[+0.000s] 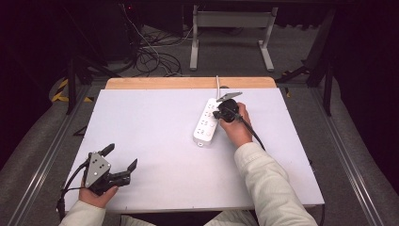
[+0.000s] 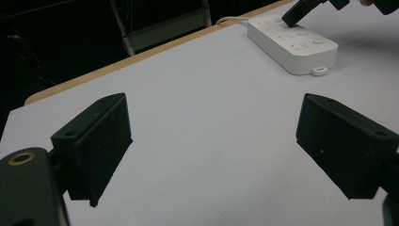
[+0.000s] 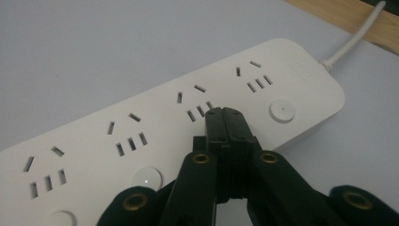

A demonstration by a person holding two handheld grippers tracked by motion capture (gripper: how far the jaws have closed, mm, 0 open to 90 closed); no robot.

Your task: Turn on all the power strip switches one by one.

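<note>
Right gripper (image 3: 226, 115): its two black fingers (image 3: 237, 129) are pressed flat together with nothing between them, and their tips rest on the top face of the power strip.
Contact spot: the tips sit on the strip just beside the second socket group from the cord end, between two of its round white buttons (image 3: 282, 111).
Power strip (image 1: 207, 122): a long white block with four groups of slots and a round button by each (the row runs away to the left of the fingers in the right gripper view); it lies flat on the table under the right gripper.
Cord (image 3: 355, 37): white, leaving the strip's end beyond the fingertips and crossing the table's far wooden edge.
Right hand (image 1: 237, 129): wrapped around the right gripper, a pale sleeve (image 1: 268, 188) behind it, a black cable trailing back.
Left gripper (image 1: 121, 160): its fingers (image 2: 96, 141) stand wide apart and hold nothing; bare table lies between them.
Left hand (image 1: 96, 195): holds that gripper low at the table's near left, well apart from the strip.
Table (image 1: 155, 141): a plain white surface with a wooden strip along the far side.
</note>
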